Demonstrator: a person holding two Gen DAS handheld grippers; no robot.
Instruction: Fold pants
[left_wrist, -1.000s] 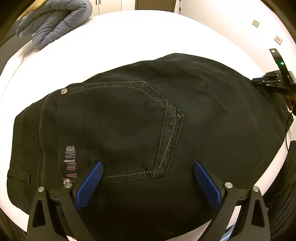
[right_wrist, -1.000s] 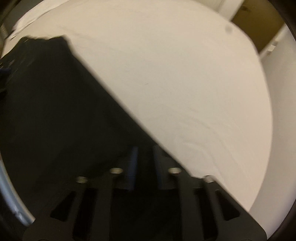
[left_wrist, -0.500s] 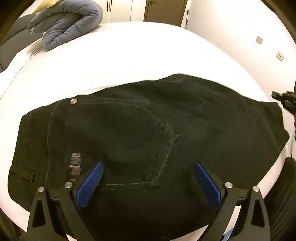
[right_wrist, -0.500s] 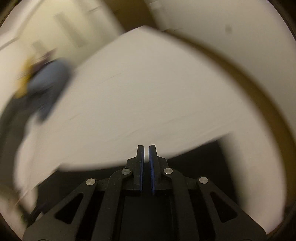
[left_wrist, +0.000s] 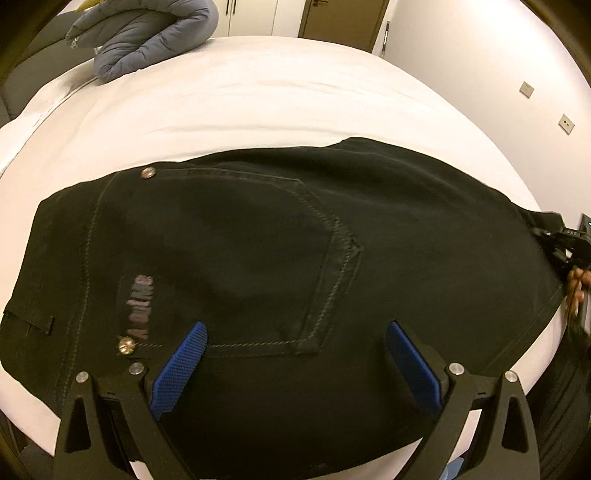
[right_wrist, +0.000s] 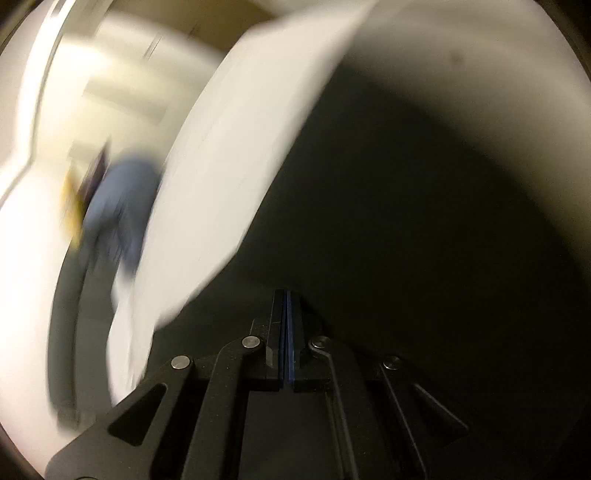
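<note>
Black pants (left_wrist: 258, 258) lie folded on the white bed (left_wrist: 258, 92), back pocket up, waistband to the left. My left gripper (left_wrist: 295, 354) is open, its blue pads (left_wrist: 181, 365) hovering over the near part of the pants and holding nothing. My right gripper (right_wrist: 286, 314) is shut with nothing seen between the fingers; its view is blurred, with a dark mass to its right. It also shows in the left wrist view (left_wrist: 569, 243) at the right end of the pants, held in a hand.
A grey-blue puffy jacket (left_wrist: 147, 37) lies at the far left of the bed. A wall with sockets (left_wrist: 565, 123) stands to the right, and a door (left_wrist: 343, 18) beyond the bed.
My left gripper has pulled back and up, so more of the bed shows. My right gripper has swung away from the pants edge and rolled; its view is blurred by motion.
</note>
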